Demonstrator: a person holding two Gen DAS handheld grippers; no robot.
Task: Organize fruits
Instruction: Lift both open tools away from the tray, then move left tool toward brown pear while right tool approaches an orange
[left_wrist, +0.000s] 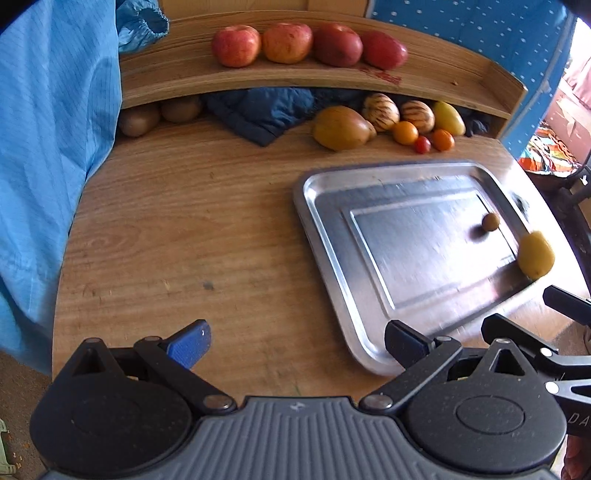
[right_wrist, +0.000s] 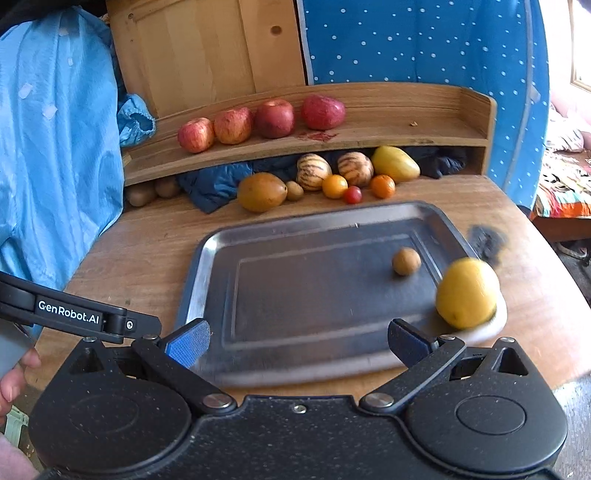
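A steel tray (left_wrist: 325, 236) (right_wrist: 221, 273) lies on the wooden table. On it sit a small brown round fruit (left_wrist: 490, 222) (right_wrist: 406, 261) and a yellow lemon-like fruit (left_wrist: 535, 254) (right_wrist: 466, 293) at its right rim, blurred. My left gripper (left_wrist: 295, 341) is open over the table's near edge, left of the tray's corner, holding nothing. My right gripper (right_wrist: 297, 341) is open above the tray's near edge, the yellow fruit just beyond its right finger (right_wrist: 408, 341). Several red apples (left_wrist: 286, 42) (right_wrist: 273, 118) line the shelf.
Below the shelf (right_wrist: 369, 136) lie a mango (left_wrist: 341, 128) (right_wrist: 261, 192), striped melons (right_wrist: 314, 171), oranges (right_wrist: 334, 186), a cherry tomato (right_wrist: 352, 195), a yellow fruit (right_wrist: 395, 163), kiwis (left_wrist: 138, 120) and a dark blue cloth (left_wrist: 266, 110). Light blue fabric (left_wrist: 48, 147) hangs left. A hand (right_wrist: 14, 373) shows at lower left.
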